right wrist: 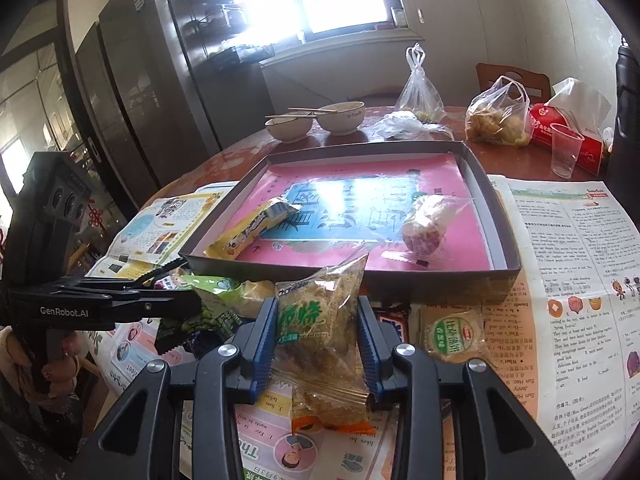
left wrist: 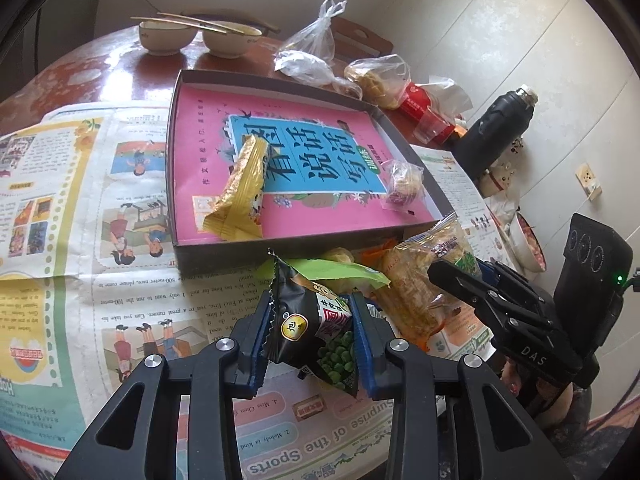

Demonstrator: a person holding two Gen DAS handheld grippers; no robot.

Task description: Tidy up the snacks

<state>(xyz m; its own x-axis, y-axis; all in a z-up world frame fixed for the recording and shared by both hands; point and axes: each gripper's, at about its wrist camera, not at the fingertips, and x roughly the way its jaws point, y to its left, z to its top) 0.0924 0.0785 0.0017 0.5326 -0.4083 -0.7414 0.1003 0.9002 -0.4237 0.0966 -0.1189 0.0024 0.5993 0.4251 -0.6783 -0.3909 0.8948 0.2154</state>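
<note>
My left gripper (left wrist: 312,320) is shut on a black pea snack packet (left wrist: 316,324), held just before the shallow grey box (left wrist: 208,258) with a pink book inside. In the box lie a yellow snack bar (left wrist: 240,192) and a clear-wrapped pastry (left wrist: 404,186). My right gripper (right wrist: 318,328) is shut on a clear packet of brown snacks (right wrist: 324,320), in front of the same box (right wrist: 440,280). The left gripper (right wrist: 132,304) with the pea packet (right wrist: 196,324) shows at left in the right wrist view. A green packet (right wrist: 212,286) and a round biscuit pack (right wrist: 452,332) lie on the newspaper.
Newspaper (left wrist: 60,208) covers the round wooden table. Two bowls with chopsticks (left wrist: 200,36) stand at the back. Plastic bags (left wrist: 312,52), a red tissue pack (right wrist: 568,136), a plastic cup (right wrist: 564,150) and a black flask (left wrist: 500,132) stand behind and right of the box.
</note>
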